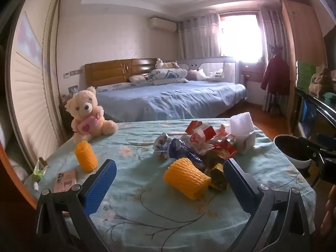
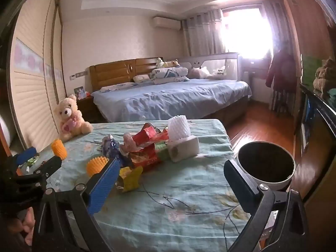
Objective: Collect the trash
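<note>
A pile of crumpled wrappers [image 1: 201, 142] lies on the table with the floral cloth [image 1: 147, 210], also seen in the right wrist view [image 2: 145, 147]. An orange foam net sleeve [image 1: 187, 178] lies in front of the pile, between the fingers of my open, empty left gripper [image 1: 170, 172]. A second orange sleeve [image 1: 86, 156] stands at the left. A white foam net [image 2: 178, 127] sits on a white box [image 2: 184, 147]. My right gripper [image 2: 170, 172] is open and empty above the cloth. A round white bin with a dark inside [image 2: 266, 163] stands off the table's right edge.
A teddy bear [image 1: 88, 113] sits at the table's far left corner. A small pink card [image 1: 66, 179] and a green packet [image 1: 40, 168] lie at the left edge. A bed [image 1: 168, 96] stands behind the table. A dark cabinet [image 2: 319, 113] lines the right wall.
</note>
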`<state>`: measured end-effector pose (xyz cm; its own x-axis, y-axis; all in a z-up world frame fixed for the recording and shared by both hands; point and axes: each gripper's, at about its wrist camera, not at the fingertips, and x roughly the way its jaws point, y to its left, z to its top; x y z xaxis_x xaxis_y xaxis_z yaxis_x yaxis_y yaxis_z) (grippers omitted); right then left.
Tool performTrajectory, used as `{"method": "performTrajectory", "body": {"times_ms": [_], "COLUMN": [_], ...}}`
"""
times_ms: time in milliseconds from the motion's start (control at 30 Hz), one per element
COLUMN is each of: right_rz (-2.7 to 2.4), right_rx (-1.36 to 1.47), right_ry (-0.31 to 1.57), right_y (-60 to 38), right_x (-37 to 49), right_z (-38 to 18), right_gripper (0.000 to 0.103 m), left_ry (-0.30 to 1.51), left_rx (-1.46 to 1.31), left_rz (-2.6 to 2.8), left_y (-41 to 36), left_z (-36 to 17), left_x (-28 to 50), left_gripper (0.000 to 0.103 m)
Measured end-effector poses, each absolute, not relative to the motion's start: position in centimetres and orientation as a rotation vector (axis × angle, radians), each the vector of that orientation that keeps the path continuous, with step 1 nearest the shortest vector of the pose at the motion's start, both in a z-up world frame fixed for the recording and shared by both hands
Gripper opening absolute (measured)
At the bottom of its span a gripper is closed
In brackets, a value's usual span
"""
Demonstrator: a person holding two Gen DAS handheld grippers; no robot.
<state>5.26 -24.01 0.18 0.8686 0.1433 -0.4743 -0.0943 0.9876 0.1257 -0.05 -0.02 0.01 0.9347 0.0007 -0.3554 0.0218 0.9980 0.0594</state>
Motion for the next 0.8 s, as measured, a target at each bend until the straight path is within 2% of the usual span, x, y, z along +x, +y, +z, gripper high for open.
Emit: {"method": "performTrajectory", "body": {"times_ms": [800], "right_rz": [0.131], "right_rx": [0.091], "right_ry": [0.524], "right_y": [-23.5], "right_x": [5.1], "right_z": [0.4], "right_gripper": [0.100], "left_ry": [0.393], "left_rx": [0.040], "left_rz": [-0.020], "left_y": [0.1], "left_z": [0.6], "left_x": [-0.3], "left_gripper": [0.102]}}
